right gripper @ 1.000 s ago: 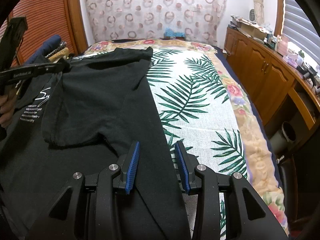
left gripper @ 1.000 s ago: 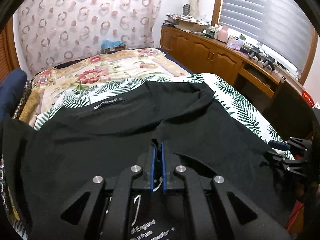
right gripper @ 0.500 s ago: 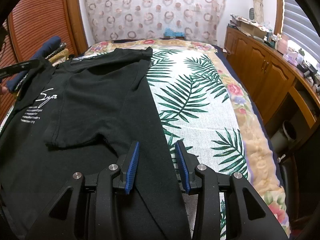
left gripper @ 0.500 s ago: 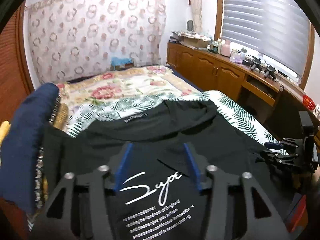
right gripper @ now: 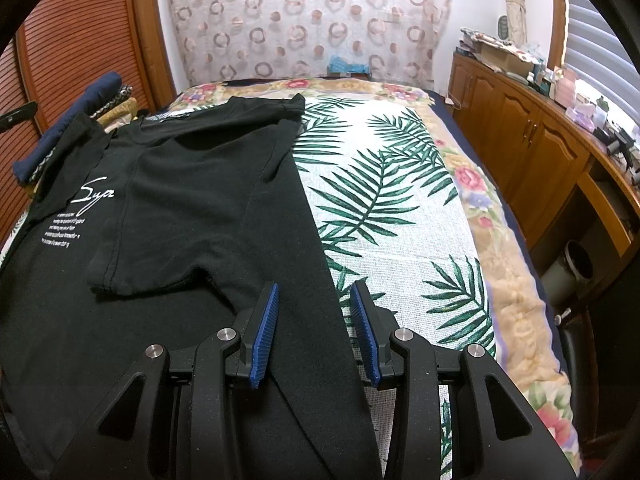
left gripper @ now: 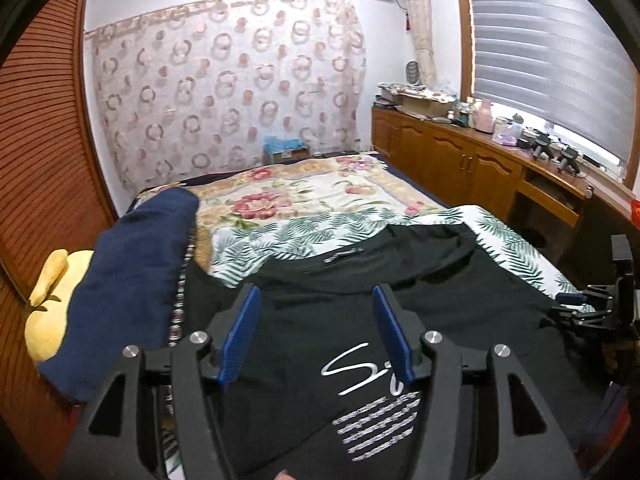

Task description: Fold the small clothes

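Observation:
A black T-shirt (right gripper: 192,208) with a white script print (right gripper: 94,196) lies flat on the palm-leaf cloth (right gripper: 400,200) on the bed. Its right side is folded inward, and the sleeve (right gripper: 120,272) rests on the body. My right gripper (right gripper: 316,286) hovers open over the shirt's straight folded edge, with nothing pinched. In the left wrist view, my left gripper (left gripper: 315,292) is lifted above the shirt (left gripper: 460,300) near the print (left gripper: 352,364). Its jaws are opening and nothing is between them. The right gripper (left gripper: 576,308) shows at that view's right edge.
A rolled navy bundle (left gripper: 132,280) and a yellow plush toy (left gripper: 48,312) lie along the bed's left side by the slatted wooden door. Wooden cabinets (left gripper: 460,160) with clutter on top run along the right. A bin (right gripper: 576,268) stands beside the bed.
My left gripper let go of the shirt fabric, opened wide and drew up and away to the left. The folded part now lies flat. The right gripper kept still.

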Tool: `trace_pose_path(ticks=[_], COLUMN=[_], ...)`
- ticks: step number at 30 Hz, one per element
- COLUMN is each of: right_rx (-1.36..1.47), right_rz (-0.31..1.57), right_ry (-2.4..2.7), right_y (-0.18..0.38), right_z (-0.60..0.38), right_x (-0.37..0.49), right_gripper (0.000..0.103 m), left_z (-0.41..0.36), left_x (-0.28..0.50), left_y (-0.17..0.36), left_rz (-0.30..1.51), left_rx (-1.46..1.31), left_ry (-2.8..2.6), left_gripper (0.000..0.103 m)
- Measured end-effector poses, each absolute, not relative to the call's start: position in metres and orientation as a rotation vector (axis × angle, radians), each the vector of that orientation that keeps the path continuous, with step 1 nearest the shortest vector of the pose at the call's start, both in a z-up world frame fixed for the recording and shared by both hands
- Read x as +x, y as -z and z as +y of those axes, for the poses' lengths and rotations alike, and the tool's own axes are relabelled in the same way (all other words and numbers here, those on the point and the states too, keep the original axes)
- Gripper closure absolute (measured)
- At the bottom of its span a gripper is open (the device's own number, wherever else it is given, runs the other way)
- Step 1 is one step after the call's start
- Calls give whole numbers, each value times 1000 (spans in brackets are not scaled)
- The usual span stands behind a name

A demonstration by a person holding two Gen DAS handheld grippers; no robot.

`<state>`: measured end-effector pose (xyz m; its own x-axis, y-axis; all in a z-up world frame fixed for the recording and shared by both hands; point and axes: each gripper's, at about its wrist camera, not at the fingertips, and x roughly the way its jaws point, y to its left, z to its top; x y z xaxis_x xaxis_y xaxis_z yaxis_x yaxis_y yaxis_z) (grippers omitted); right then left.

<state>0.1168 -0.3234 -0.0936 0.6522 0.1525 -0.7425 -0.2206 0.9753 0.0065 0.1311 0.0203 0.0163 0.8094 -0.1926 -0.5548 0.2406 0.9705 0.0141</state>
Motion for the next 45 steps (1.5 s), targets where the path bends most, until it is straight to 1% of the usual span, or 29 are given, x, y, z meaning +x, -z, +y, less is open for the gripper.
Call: trace_pose_path(ticks=[4,9,15,20,25,26,27,29,30,32,42,45], right_rx=[-85,-70,-96,-94,-103,-106,-112,-115,-118,-109,-134,-148], right_rz=[838,826,837,898,940,942,935,916,890,853,867,865], right_ry=[-228,-284,-354,-405,-437,-445,-457,-482,-480,-469,-455,-445], right_y=[93,79,68,76,85,86,86,83,81,75,88,92], right_z=[-324,-320,-299,-284,-270,-269,-265,-260,-259,-259,-263,-263], right_x=[117,136,197,263,312,317,323,332,334,339,342,340], right_gripper=[66,66,66,66,66,67,76,80,84,86,86,82], left_z=[34,55,78,94,100,98,97,95,94,92,93,93], left_x=[139,154,169,182,193,194,196,198,199,200,220,225], left_y=[-11,-1,7,14,19,20,21,21,21,21,26,26], left_rz=[606,638,661,686,707,711,714,717,718,721,779,782], left_rx=[90,100,93,72,54,57,60,64,65,72,95,96], left_ry=[208,163,124,100,102,104,106,111,113,114,134,151], left_gripper=[45,45,45,45,45,45,44,44,44,44,45,45])
